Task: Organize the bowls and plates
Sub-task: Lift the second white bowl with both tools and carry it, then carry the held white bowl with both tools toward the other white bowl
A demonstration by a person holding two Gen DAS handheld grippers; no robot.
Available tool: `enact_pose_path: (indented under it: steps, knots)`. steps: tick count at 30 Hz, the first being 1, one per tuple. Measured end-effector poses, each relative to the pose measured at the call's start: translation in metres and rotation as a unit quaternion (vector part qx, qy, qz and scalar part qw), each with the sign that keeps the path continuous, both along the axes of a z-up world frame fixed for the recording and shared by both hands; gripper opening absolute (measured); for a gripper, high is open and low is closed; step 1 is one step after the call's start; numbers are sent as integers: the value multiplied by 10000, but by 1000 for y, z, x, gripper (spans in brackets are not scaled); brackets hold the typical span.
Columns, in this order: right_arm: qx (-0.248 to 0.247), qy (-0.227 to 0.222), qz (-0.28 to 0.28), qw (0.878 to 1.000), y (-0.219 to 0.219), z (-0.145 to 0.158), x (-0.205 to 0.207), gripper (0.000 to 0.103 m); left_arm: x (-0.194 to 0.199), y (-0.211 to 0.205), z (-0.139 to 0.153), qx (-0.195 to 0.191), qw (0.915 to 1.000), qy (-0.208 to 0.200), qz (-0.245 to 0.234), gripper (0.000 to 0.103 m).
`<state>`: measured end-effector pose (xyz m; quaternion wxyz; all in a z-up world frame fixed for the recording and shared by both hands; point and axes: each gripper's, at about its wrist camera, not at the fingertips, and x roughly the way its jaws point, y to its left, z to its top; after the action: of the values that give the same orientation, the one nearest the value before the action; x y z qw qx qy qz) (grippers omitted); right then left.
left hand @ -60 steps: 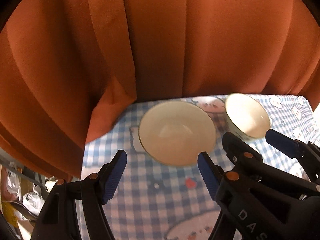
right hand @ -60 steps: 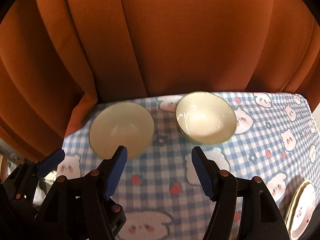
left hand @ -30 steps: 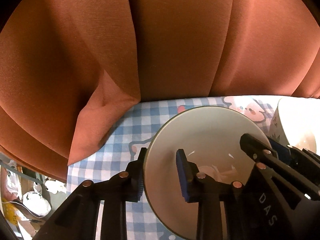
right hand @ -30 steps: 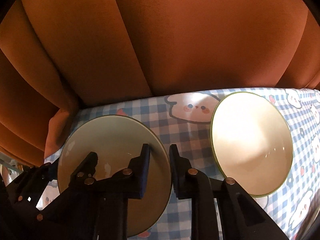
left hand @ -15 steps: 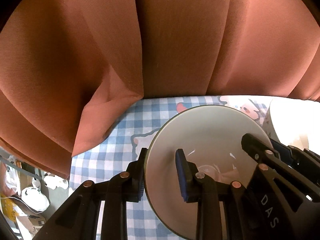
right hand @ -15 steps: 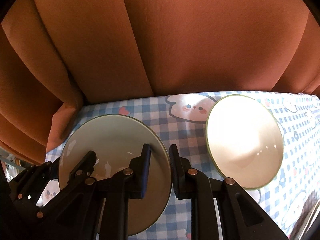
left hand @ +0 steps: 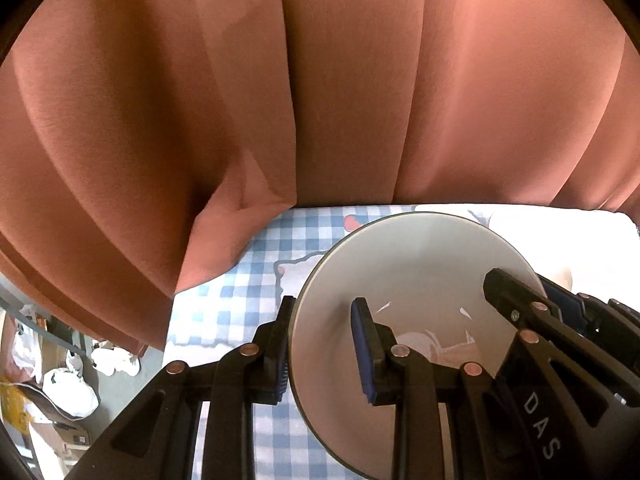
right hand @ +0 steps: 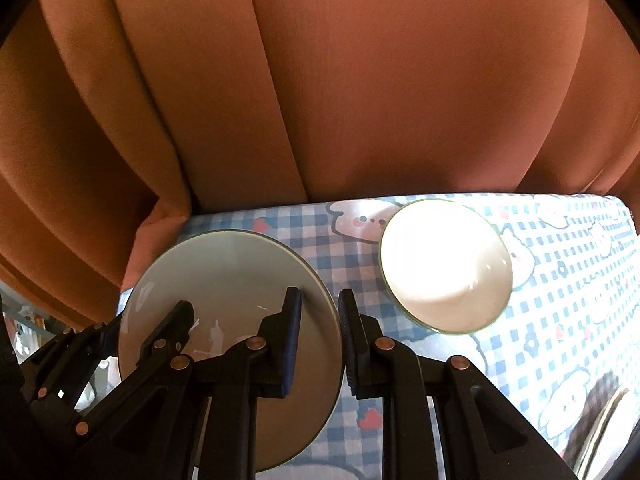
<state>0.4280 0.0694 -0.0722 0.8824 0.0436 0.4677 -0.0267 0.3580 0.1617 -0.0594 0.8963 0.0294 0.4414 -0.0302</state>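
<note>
Both left tongs (left hand: 322,350) and right tongs (right hand: 320,338) grip the bowl (right hand: 224,320) rim; bowl now lifted off tabletop (right hand: 560,280), ready for stacking.

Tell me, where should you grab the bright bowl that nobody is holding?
Grip the bowl by its thin rim, coming down from above on the near edge, one finger inside and one outside. It sits upright and open on the checked cloth, and its round sides are probably too wide to pinch.
</note>
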Motion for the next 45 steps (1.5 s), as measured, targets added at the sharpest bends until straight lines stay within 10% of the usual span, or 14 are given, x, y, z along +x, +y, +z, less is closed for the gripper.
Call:
enact_pose_path:
  steps: [45]
  knots:
    - [391,-514,601,9961,-174,47,-183,23,-208,-177,42,270,9975,-414,508,26]
